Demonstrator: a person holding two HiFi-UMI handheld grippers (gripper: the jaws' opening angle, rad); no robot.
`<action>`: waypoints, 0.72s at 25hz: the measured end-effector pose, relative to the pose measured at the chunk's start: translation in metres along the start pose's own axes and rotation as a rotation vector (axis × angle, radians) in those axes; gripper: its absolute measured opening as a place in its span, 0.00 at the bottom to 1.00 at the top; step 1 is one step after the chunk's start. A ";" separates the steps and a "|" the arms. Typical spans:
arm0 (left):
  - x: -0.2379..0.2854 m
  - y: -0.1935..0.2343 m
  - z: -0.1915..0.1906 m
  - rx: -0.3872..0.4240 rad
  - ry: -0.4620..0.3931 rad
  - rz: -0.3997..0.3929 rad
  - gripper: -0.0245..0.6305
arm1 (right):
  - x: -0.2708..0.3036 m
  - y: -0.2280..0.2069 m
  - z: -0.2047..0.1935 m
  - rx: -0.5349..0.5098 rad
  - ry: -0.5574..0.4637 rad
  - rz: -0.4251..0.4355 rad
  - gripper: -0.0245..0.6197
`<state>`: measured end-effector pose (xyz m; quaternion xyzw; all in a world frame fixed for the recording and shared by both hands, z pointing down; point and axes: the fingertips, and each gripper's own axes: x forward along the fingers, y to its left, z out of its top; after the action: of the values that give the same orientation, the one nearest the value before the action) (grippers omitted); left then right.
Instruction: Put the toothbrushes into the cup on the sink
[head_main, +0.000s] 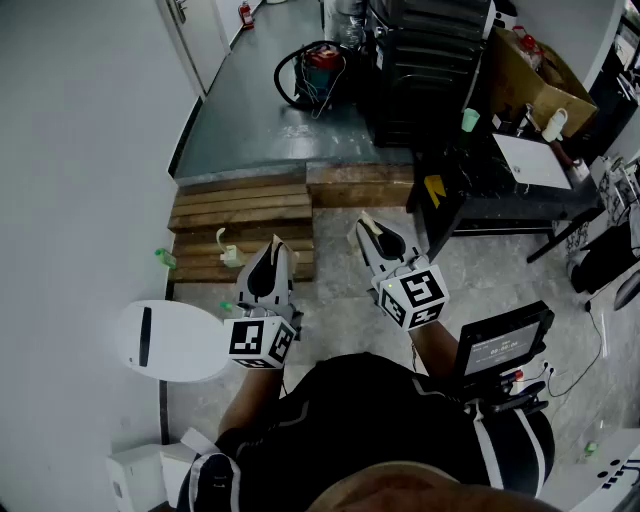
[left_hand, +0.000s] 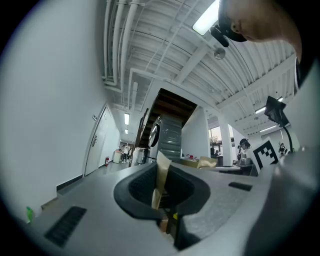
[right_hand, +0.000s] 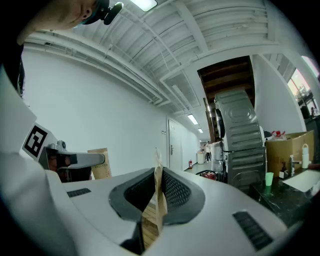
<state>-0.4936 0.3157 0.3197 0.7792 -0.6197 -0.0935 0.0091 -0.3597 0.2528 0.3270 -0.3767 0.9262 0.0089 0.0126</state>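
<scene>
White wall (head_main: 80, 150) fills the left of the head view, with a pale oval fixture (head_main: 180, 345) low beside it; whether this is the sink cannot be told. Two small green items (head_main: 165, 257) lie at the near edge of a wooden pallet step (head_main: 240, 215), too small to identify as toothbrushes.

Over that step the person holds the left gripper (head_main: 276, 244), jaws drawn narrow with nothing between the tan pads. Just to its right, the right gripper (head_main: 364, 223) hovers level with it, pads pressed flat together and likewise empty. Both point away from the person, toward the grey floor beyond the step.

Farther back, a coiled black hose (head_main: 300, 75) rests on that floor beside a tall black appliance (head_main: 430, 70). A small green cup (head_main: 470, 120) stands at the near corner of a dark table (head_main: 500, 190), well apart from both grippers, with a white sheet (head_main: 530, 160) lying to its right and an open cardboard box (head_main: 535, 80) behind. At lower right a dark screen (head_main: 503, 345) sits near the person's right arm.
</scene>
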 end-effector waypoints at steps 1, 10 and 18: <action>0.001 0.000 0.001 0.005 -0.002 0.000 0.09 | 0.001 -0.001 0.000 -0.003 -0.001 -0.003 0.11; 0.006 0.002 0.002 0.016 -0.008 -0.006 0.09 | 0.004 -0.003 0.002 -0.017 -0.003 -0.015 0.11; 0.009 -0.004 0.006 0.018 -0.014 -0.022 0.09 | 0.005 -0.006 0.004 -0.019 -0.007 -0.023 0.11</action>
<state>-0.4883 0.3089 0.3125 0.7853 -0.6120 -0.0932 -0.0033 -0.3591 0.2457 0.3230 -0.3876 0.9216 0.0187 0.0123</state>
